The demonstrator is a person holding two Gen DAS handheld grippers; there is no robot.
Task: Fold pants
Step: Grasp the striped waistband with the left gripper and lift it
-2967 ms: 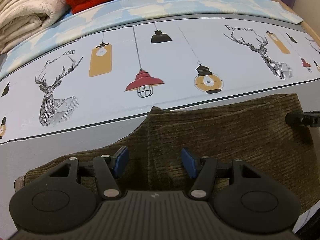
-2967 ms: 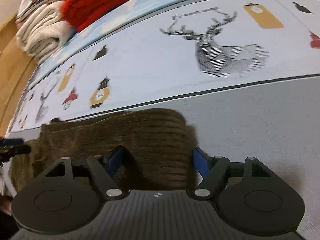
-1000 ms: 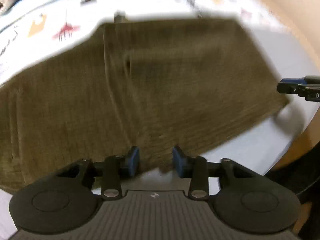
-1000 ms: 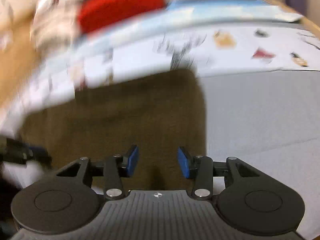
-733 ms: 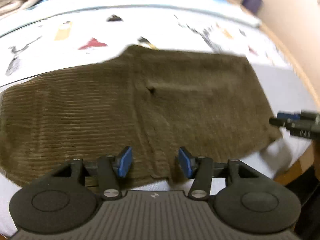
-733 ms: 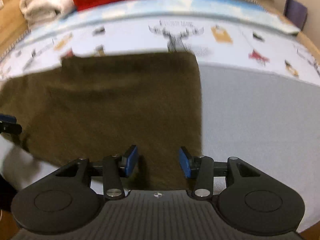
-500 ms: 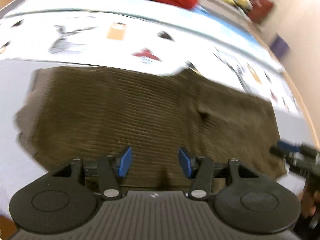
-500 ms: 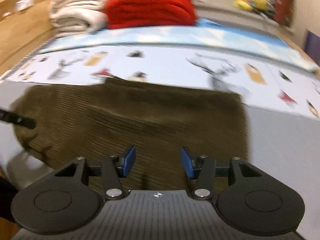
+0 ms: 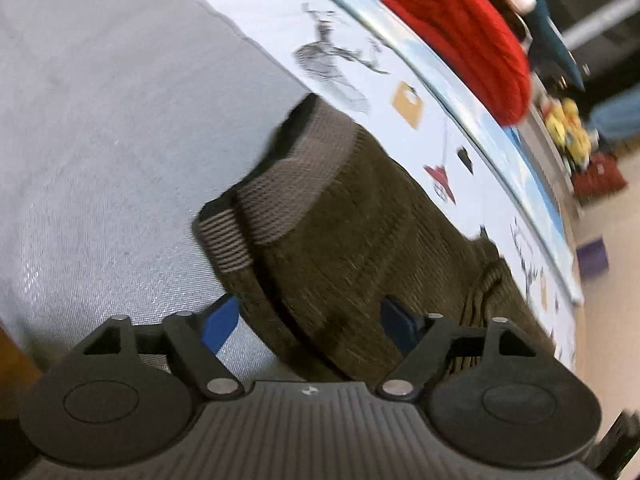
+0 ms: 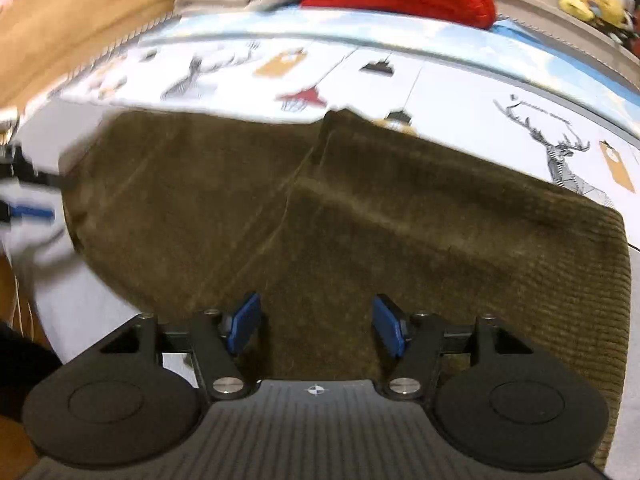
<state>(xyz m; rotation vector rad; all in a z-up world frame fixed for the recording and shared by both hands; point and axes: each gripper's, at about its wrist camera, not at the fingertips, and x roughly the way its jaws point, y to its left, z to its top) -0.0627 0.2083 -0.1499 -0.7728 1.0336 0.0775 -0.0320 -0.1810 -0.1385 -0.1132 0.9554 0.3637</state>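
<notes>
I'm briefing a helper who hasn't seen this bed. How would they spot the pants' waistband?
Start from the grey sheet covering the bed, then find the olive corduroy pants lying on it. The waistband is the paler, grey-brown ribbed strip at the pants' end, unlike the darker corduroy beside it.

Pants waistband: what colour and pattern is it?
The waistband is grey-brown with fine ribbed stripes, lighter than the olive-brown corduroy pants; left wrist view shows it best.

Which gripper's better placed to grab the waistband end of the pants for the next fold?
Left, probably. The left gripper is open right at the ribbed waistband of the pants. The right gripper, also open, sits over plain mid-cloth.
</notes>
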